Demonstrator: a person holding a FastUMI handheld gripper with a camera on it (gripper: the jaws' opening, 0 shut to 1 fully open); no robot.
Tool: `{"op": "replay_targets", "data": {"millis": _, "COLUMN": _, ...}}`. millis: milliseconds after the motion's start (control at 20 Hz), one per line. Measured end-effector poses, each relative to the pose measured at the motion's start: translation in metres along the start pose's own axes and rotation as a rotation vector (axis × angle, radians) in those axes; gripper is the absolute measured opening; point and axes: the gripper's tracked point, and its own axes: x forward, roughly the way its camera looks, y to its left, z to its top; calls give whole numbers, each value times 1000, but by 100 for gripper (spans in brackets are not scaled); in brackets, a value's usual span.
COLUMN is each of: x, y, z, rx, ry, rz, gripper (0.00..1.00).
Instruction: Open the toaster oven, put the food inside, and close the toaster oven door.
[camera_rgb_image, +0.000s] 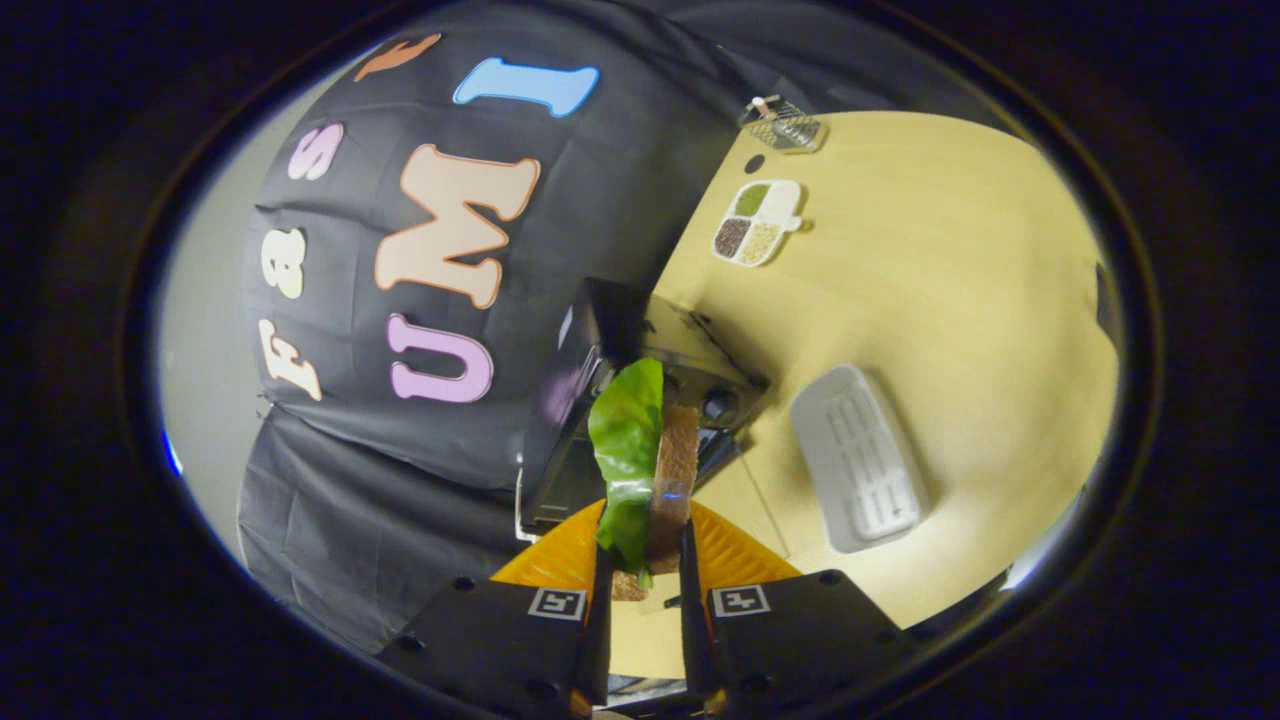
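The claw (643, 560) grips the sandwich (648, 460), a slice of brown bread with a green leaf against it, both fingers pressing its sides so it stands on edge between them. Just beyond it sits the black oven (620, 400) on the bench (950, 280). A white tray (860, 460) lies beside the oven.

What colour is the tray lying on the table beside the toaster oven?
White, with a ribbed inside; the tray shows best in the gripper view.
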Motion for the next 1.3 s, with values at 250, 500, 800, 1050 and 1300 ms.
{"op": "replay_targets", "data": {"millis": 250, "x": 58, "y": 23, "z": -57, "rx": 88, "ry": 21, "rz": 91, "gripper": 31}}
{"op": "replay_targets", "data": {"millis": 500, "x": 118, "y": 36, "z": -89, "rx": 164, "ry": 8, "rz": 132, "gripper": 31}}
{"op": "replay_targets", "data": {"millis": 800, "x": 167, "y": 45, "z": -81, "rx": 157, "ry": -48, "rz": 103, "gripper": 31}}
{"op": "replay_targets", "data": {"millis": 1050, "x": 197, "y": 44, "z": -58, "rx": 34, "ry": -150, "rz": 11, "gripper": 31}}
{"op": "replay_targets", "data": {"millis": 1300, "x": 221, "y": 29, "z": -50, "rx": -60, "ry": -193, "rz": -79, "gripper": 31}}
